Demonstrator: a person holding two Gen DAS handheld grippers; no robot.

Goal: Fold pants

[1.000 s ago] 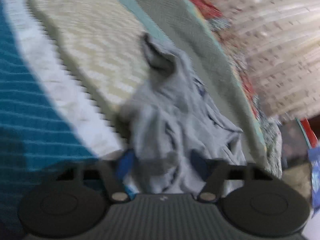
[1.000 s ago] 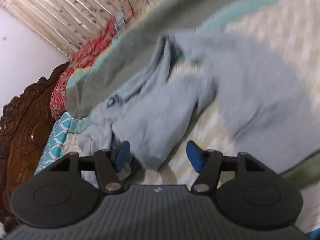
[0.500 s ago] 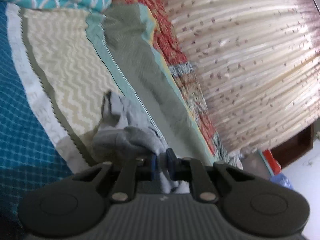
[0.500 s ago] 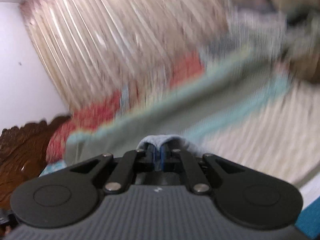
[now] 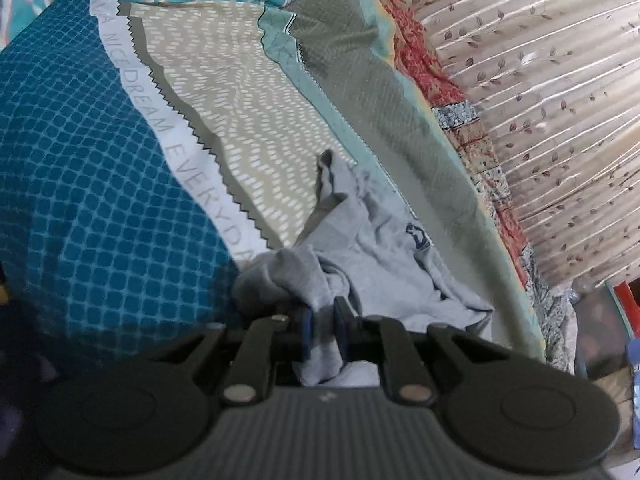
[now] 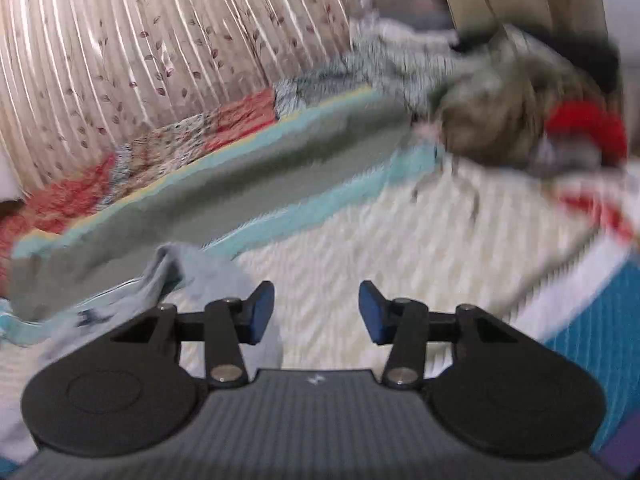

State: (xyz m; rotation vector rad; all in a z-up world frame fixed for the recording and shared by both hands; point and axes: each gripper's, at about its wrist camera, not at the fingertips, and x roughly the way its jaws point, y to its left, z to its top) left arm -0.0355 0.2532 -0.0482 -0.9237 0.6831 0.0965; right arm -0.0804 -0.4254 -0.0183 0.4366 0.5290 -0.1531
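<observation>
Left wrist view: the left claw is clamped nearly closed on a bunched fold of the grey pants, which trail ahead of it and to its right across a patterned bedspread. In the right wrist view, the right claw is opening with nothing between its blue pads; the pants lie just left of it
</observation>
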